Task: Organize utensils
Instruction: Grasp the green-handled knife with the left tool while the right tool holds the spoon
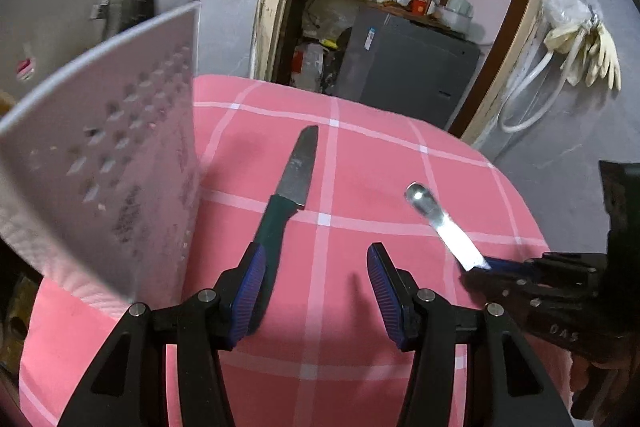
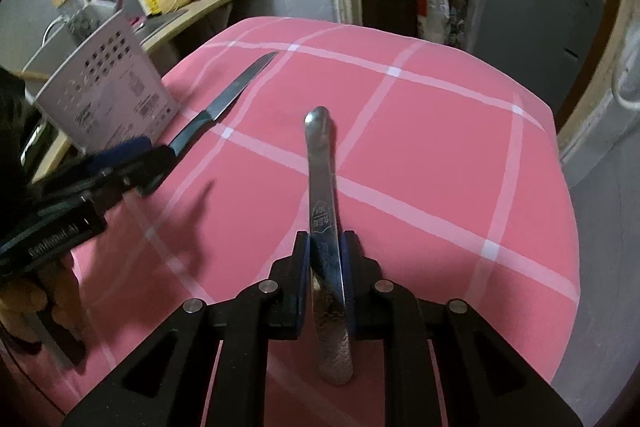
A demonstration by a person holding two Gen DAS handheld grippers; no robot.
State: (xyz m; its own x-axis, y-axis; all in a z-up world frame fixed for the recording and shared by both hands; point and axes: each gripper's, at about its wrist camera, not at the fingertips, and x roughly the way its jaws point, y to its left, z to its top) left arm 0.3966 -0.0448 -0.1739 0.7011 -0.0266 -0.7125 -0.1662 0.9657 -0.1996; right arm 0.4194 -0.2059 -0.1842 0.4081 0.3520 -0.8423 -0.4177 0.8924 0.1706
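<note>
Spoon (image 2: 325, 211) clamped in right tongs (image 2: 326, 247); left tongs (image 1: 316, 283) apart beside knife (image 1: 288, 195), holder (image 1: 112, 163).

Dim indoor light, glare on the spoon (image 1: 416, 195), blurred holder (image 1: 104, 179), fisheye-warped dark edges.

Count on my table: one knife (image 1: 294, 183), green handle, steel blade. One metal spoon (image 2: 325, 211). One white holder (image 1: 112, 171) with holes in its wall, standing at the cloth's edge. One pink checked cloth (image 2: 420, 131) under all of it. I have two grippers in use, the left gripper (image 1: 316, 291) and the right gripper (image 2: 326, 267). Background: one pair of pale rubber gloves (image 1: 588, 55) hanging on the wall; bottles on the far counter too blurred to count.
</note>
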